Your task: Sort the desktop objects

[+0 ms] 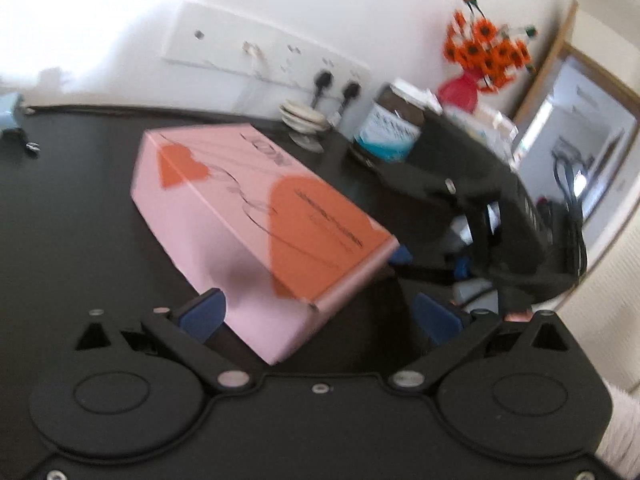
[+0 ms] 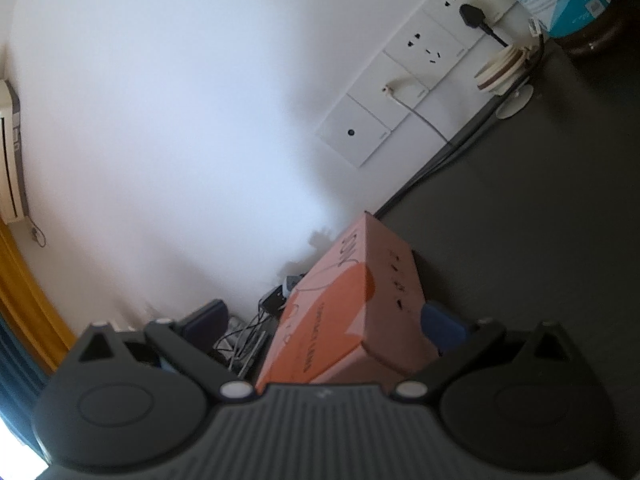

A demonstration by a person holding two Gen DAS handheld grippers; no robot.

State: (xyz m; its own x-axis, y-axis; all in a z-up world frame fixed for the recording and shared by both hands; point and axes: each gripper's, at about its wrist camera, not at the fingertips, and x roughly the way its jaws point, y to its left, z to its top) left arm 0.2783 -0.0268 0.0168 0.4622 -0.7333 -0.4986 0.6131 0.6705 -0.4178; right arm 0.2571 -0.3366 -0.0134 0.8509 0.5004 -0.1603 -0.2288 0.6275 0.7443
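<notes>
1. Pink cardboard, printed with orange hearts, filled the middle of my left wrist view: the box [image 1: 256, 208] lay flat on the black desk [image 1: 72, 208], one corner reaching down toward my camera.
2. My left gripper [image 1: 320, 312] stood spread wide at the bottom of the frame, its blue pads [image 1: 202, 312] on either side of the box's near corner; motion blur kept me from telling whether the left pad touched the cardboard.
3. My right gripper [image 1: 404, 276] entered from the right of that frame, its blue tips at the box's far right corner.
4. From my right wrist view, the same box [image 2: 352, 320] sat between parted jaws at lower centre, the right blue pad [image 2: 442, 326] just beside or against its side panel, the left pad clear of it. I could not tell whether that gripper [image 2: 324, 320] had any purchase on the box.
5. A brown supplement bottle [image 1: 390, 126] with a teal label stood at upper centre right beside a red vase of orange flowers [image 1: 480, 50].
6. White wall sockets [image 2: 408, 80] ran along the wall behind the desk, with black plugs and cables.
</notes>
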